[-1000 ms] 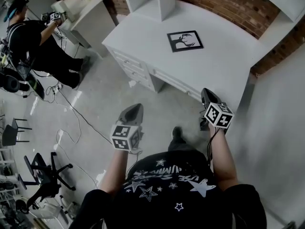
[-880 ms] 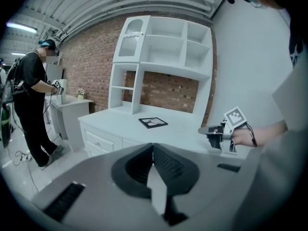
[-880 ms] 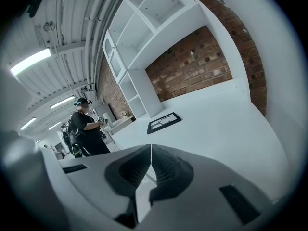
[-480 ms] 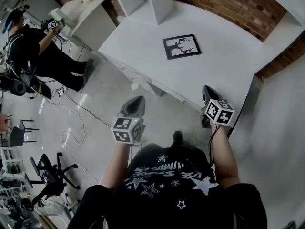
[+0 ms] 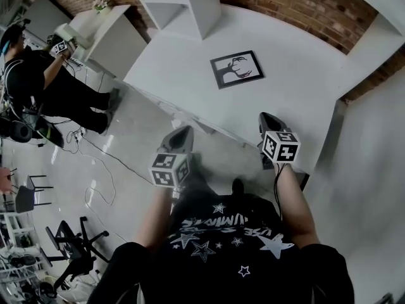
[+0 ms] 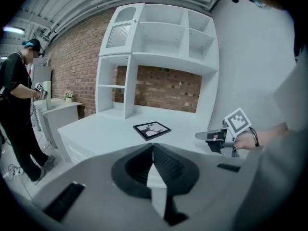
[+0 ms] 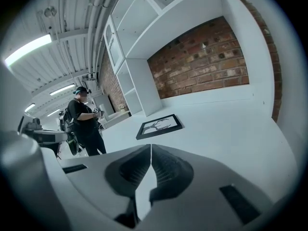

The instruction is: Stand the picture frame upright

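A black picture frame [image 5: 236, 69] with a tree drawing lies flat on the white desk [image 5: 297, 87], also visible as the frame [image 6: 151, 129] in the left gripper view and the frame [image 7: 159, 126] in the right gripper view. My left gripper [image 5: 181, 135] hovers over the floor just short of the desk's front edge, jaws shut and empty [image 6: 152, 146]. My right gripper [image 5: 266, 119] is above the desk's near edge, jaws shut and empty [image 7: 150, 147]. Both are well short of the frame.
A white hutch with open shelves [image 6: 159, 57] stands at the back of the desk against a brick wall [image 5: 297, 5]. A person in black [image 5: 38, 75] works at a smaller white table [image 5: 111, 33] to the left. Office chairs [image 5: 73, 252] and cables lie on the floor.
Both grippers have come forward towards the desk; the right one now reaches over its near edge. The frame sits closer in the head view. Jaws stay shut.
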